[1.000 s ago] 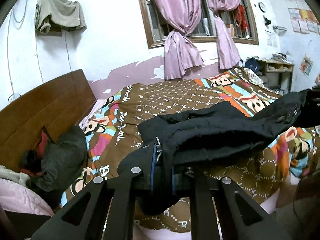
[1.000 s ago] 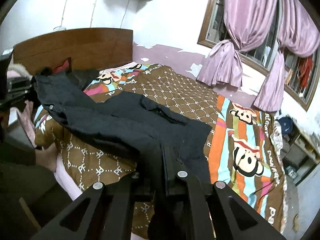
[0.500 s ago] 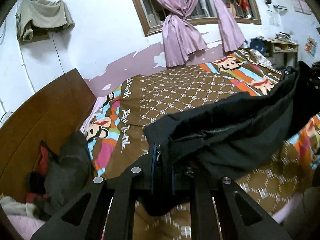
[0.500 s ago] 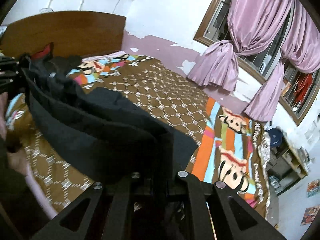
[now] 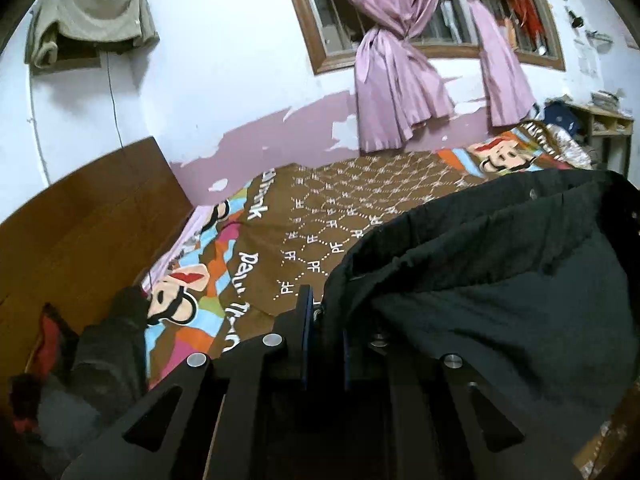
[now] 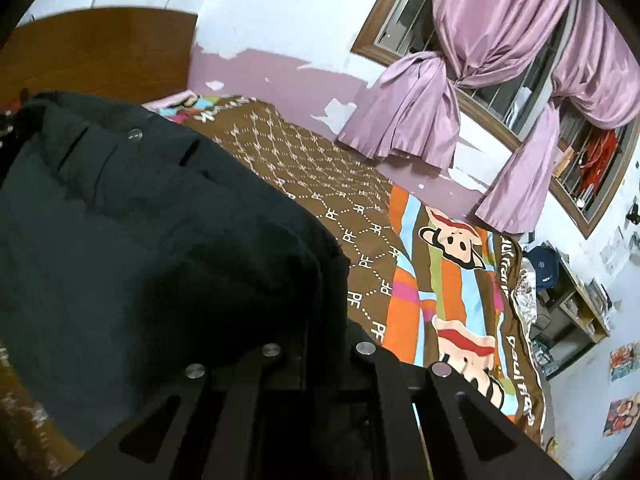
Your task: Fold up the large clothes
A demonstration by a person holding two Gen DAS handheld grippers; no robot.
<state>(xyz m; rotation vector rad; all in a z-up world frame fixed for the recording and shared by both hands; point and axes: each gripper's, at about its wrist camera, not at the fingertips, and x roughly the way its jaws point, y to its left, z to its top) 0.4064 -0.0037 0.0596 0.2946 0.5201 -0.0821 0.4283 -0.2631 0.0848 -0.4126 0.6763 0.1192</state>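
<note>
- Left gripper [image 5: 325, 336]: jaws nearly closed, a bunched edge of the black garment [image 5: 500, 280] pinched between the blue-edged pads.
- Right gripper [image 6: 326, 320]: jaws drawn together with dark cloth between them; the black garment [image 6: 140, 240] drapes over the fingers, so the pad contact itself is hidden.
- Garment position: lifted above the bed, hanging slack as a wide dark fold spanning from one gripper toward the other. In the left wrist view it fills the right side; in the right wrist view it fills the left side.
- Detail on garment: a metal snap button [image 6: 135, 134] and a flap or belt-loop seam near its upper edge, right wrist view.
- Bedspread [image 5: 320, 216]: brown with a dotted lattice print and cartoon monkey panels, lying flat beneath the garment.
- Wooden headboard [image 5: 88, 216] at the head of the bed; a heap of grey and red clothing [image 5: 100, 344] lies beside it.
- Pink curtains [image 5: 392, 92], knotted, hang at the window on the far wall.
- A beige cloth [image 5: 88, 20] hangs high on the wall.
</note>
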